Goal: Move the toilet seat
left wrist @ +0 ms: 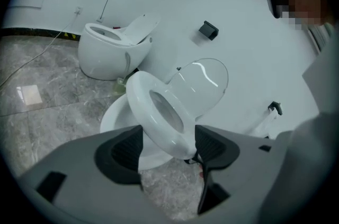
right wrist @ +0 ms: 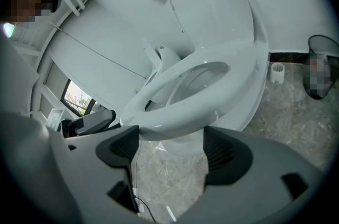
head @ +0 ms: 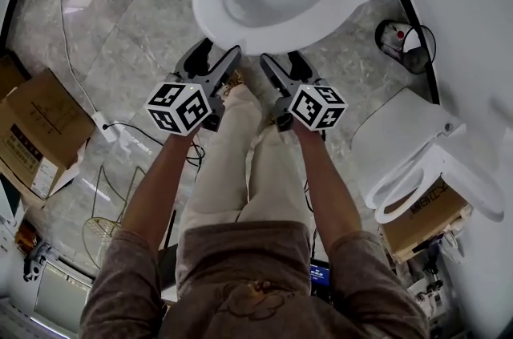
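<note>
The toilet seat (left wrist: 142,106) is a smooth, glossy white oval ring. It sits on a white ceramic toilet (head: 210,5) that stands on the floor (head: 144,17) by a white wall. In both gripper views the ring looks lifted at a slant off the bowl rim, with the clear-edged lid (right wrist: 212,6) upright behind it. Its long axis runs from the hinge by the lid to the rounded nose. In the head view the hinge end lies to the upper right and the nose to the left, so the ring's long side faces the person.

The left gripper (head: 216,53) has its jaws apart. The nose of the seat shows in line with the gap. The ribbed right pad (left wrist: 212,144) is just beside the seat's edge, though contact cannot be told, and the left pad (left wrist: 124,151) is clear of it. The right gripper (head: 280,58) is also spread. Its dark pads (right wrist: 124,146) frame bare floor, with the ring just above them. From above, both sets of tips stop just short of the bowl's near rim.

The floor is polished grey veined marble tile, with free room on the near side of the toilet where the person stands. A cardboard box (head: 40,121) lies near the floor's left edge. A spare white seat (head: 425,169) rests on another box (head: 421,217) at the right, and a black waste bin (head: 405,41) stands by the wall. A second, egg-shaped toilet (left wrist: 106,53) stands farther along the wall.
</note>
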Available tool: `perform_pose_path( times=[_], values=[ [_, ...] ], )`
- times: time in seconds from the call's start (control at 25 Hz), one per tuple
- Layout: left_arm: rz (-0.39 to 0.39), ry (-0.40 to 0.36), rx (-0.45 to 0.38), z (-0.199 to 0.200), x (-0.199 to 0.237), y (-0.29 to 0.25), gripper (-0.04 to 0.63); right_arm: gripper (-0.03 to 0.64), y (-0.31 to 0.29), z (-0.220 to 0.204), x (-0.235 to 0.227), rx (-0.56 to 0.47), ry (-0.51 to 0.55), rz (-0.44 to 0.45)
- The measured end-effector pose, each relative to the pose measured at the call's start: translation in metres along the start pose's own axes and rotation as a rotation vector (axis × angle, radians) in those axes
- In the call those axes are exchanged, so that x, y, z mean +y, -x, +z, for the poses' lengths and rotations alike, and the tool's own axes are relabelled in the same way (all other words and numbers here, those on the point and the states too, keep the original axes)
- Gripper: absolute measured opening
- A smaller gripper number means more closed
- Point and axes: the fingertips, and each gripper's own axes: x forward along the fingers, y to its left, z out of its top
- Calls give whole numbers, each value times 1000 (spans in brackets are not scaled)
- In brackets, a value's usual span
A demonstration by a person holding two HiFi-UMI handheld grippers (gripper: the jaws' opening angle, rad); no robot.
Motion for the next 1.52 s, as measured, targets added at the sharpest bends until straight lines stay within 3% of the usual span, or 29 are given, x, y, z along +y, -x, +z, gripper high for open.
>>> perform_pose_path(
  times=[0.44, 0.64, 0.96, 1.52],
  values=[
    [-31, -78, 45, 41, -52, 11, 278, 377, 32, 41, 21, -60, -117, 25],
    [-55, -75, 92, 52, -70, 12, 278, 360, 45, 54, 25, -85, -152, -3],
    [-102, -138, 115, 72, -93, 14, 262, 347, 60, 77, 34, -130, -175, -30],
    [-116, -159, 130, 97, -118, 9, 201, 331, 79, 111, 41, -175, -151, -52]
  ],
)
